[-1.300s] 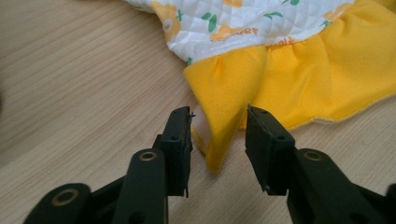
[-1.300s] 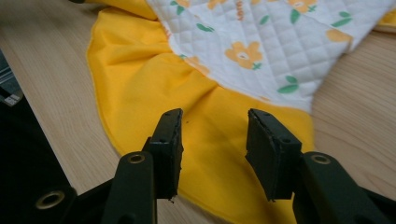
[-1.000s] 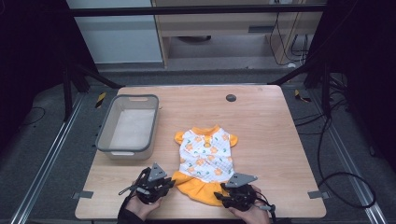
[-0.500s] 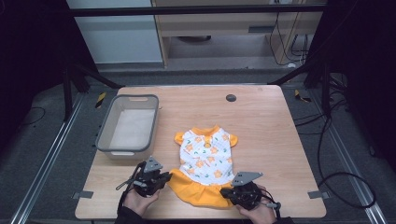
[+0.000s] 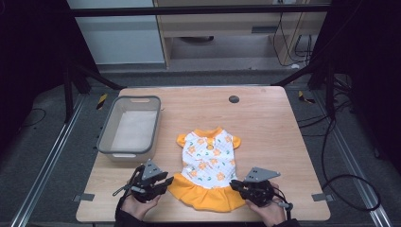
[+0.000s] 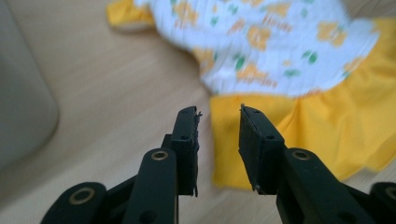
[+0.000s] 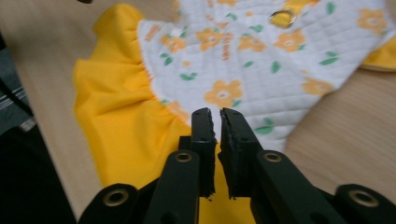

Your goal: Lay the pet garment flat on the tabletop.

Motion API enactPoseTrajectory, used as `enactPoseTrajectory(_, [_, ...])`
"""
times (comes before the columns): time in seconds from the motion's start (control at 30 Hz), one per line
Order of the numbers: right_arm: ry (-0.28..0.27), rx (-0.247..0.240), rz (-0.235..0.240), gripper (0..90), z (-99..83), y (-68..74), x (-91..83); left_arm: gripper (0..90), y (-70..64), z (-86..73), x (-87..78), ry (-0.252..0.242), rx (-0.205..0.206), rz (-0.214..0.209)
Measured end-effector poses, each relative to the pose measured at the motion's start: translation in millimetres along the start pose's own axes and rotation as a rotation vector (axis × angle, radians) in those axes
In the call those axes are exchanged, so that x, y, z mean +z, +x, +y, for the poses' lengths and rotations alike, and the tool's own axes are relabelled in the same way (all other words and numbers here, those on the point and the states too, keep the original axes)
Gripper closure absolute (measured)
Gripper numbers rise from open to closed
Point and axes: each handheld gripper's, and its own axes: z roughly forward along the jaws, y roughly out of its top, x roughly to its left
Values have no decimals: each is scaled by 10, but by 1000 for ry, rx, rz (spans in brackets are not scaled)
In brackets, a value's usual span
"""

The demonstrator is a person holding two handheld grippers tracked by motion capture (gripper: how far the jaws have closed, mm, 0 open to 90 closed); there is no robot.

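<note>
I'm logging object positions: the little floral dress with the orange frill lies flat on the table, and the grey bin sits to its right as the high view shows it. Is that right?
One thing is off: in the high view the grey bin sits to the left of the dress, not the right. The dress does lie flat on the table, orange frill nearest the person.

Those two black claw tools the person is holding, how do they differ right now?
The left gripper has a clear gap between its jaws; the right gripper has its jaws nearly closed, with only a slit. The left sits at the orange skirt's left edge, the right at its right edge. Both are black, hand-held and point at the little dress.
</note>
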Motion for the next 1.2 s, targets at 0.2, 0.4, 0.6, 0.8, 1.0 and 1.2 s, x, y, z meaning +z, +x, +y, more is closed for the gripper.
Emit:
enactPoseTrajectory(0.2, [28, 33, -37, 900, 22, -180, 123, 782, -123, 115, 329, 20, 55, -66])
enactPoseTrajectory(0.4, [106, 1, -17, 899, -26, -139, 283, 830, -201, 65, 593, 127, 90, -89])
enactPoseTrajectory(0.6, [134, 1, 14, 884, -56, -105, 292, 820, -218, -35, 551, 159, 82, -115])
enactPoseTrajectory(0.8, [129, -14, 26, 860, -42, -59, 271, 768, -243, -58, 520, 151, 87, -116])
enactPoseTrajectory(1.0, [-42, 20, -66, 891, 289, -275, 150, 743, -194, 0, 502, 105, 84, -87])
enactPoseTrajectory(1.2, [-103, 90, -128, 899, 534, -613, 345, 738, -168, -39, 530, 119, 81, -80])
